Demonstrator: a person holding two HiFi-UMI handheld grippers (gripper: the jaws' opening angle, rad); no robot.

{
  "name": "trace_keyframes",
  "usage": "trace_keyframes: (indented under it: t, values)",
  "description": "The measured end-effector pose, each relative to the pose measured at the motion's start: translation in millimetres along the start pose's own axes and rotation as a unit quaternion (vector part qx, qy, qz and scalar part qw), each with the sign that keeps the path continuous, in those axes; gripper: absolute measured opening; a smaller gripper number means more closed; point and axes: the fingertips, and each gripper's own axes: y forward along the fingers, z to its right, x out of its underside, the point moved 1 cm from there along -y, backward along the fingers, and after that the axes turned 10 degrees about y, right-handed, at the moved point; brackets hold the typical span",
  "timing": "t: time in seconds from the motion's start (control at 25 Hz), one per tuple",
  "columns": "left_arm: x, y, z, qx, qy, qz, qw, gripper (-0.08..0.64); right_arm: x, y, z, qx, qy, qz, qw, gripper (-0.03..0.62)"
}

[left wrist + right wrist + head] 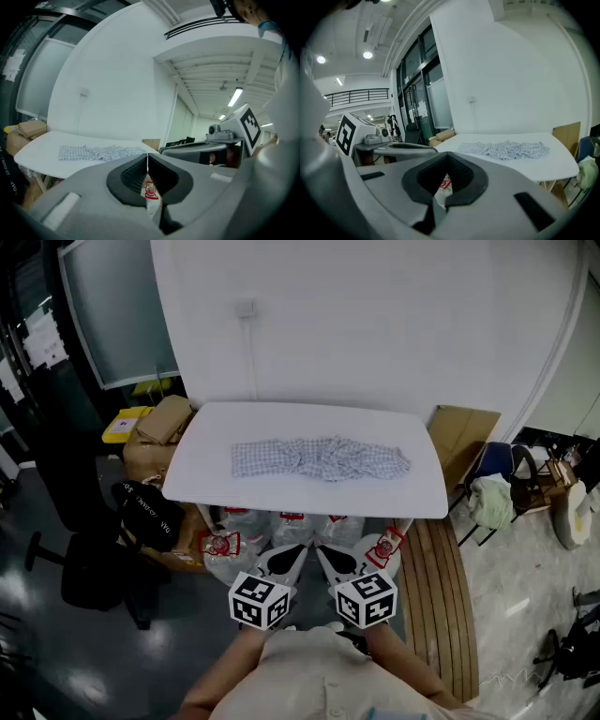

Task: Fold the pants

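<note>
Our left gripper [284, 559] and right gripper [336, 559] both have their jaws pressed together on nothing, side by side just short of the near edge of the table [216, 486]. The pants [321, 458] lie rumpled in a long strip across the middle of the tabletop, so we judge every fold is yet to be made. Only the head view shows the plastic bags [286, 526] under the table; the gripper views alone show the jaws meeting
</note>
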Motion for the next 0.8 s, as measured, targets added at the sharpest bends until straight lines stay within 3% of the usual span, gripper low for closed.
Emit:
trace_keyframes:
  t: [0.8]
  values:
    - [16, 7, -37, 0.008, -0.020, -0.010, 0.9997, 0.014, 1, 36, -3, -0.023, 0.018, -0.004, 1.000, 0.018]
